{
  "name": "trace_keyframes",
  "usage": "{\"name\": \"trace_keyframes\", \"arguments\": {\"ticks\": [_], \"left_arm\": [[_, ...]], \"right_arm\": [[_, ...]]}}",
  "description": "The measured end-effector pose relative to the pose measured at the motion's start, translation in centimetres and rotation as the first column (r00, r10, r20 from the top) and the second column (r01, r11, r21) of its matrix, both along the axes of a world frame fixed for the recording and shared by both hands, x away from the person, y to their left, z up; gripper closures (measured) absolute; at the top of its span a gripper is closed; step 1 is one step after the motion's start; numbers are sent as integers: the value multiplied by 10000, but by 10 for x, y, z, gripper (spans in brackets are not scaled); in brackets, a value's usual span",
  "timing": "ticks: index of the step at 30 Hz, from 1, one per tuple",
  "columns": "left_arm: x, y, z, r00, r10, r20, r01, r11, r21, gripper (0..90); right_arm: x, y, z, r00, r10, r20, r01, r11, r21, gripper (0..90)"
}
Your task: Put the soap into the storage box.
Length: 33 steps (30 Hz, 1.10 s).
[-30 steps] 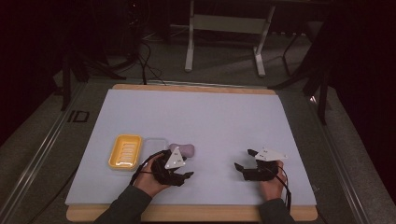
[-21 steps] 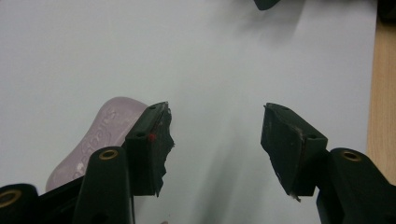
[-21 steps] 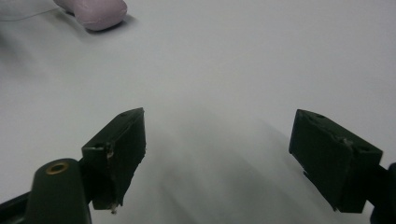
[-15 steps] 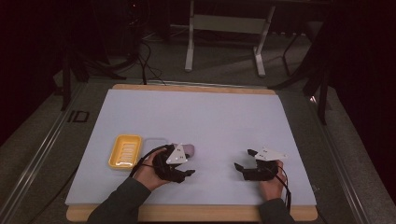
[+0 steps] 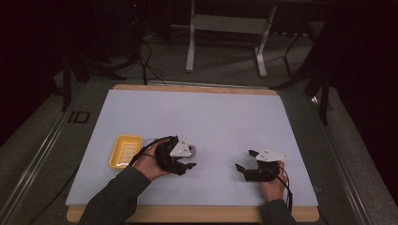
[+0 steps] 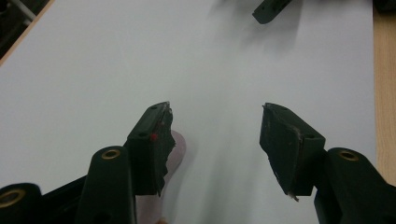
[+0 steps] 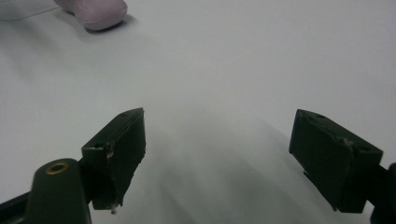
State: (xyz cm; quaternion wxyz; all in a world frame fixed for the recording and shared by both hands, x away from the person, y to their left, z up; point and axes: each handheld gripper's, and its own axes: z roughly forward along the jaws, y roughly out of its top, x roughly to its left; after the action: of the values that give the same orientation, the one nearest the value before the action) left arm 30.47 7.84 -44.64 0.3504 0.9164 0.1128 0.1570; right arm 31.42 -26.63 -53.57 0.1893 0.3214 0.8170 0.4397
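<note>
A pale pink bar (image 5: 192, 151) lies on the white mat, just right of a yellow ribbed dish (image 5: 125, 151). My left gripper (image 5: 191, 159) sits right beside the bar and is open; the grey plate on top hides most of the bar. In the left gripper view the open gripper (image 6: 217, 116) has bare mat between its jaws, and the pink bar (image 6: 178, 147) peeks out behind the left one. My right gripper (image 5: 245, 160) rests on the mat to the right, open. In the right gripper view this gripper (image 7: 219, 121) holds nothing, and the pink bar (image 7: 100, 10) lies far off.
The white mat (image 5: 197, 117) covers a wooden table (image 5: 187, 213). A tip of the right gripper (image 6: 271, 9) shows at the top of the left gripper view. Cables and a metal stand's legs (image 5: 225, 42) are on the floor beyond the table.
My left gripper has moved right and forward, so it now covers most of the pink bar. The right gripper has stayed put.
</note>
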Motion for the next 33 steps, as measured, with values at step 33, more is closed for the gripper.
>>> {"name": "trace_keyframes", "arguments": {"ticks": [33], "left_arm": [[54, 3, -5, 9947, -72, -1029, 200, 9921, 1237, 321]], "right_arm": [[1, 1, 0, 10000, 52, -8, -52, 9999, -156, 182]]}}
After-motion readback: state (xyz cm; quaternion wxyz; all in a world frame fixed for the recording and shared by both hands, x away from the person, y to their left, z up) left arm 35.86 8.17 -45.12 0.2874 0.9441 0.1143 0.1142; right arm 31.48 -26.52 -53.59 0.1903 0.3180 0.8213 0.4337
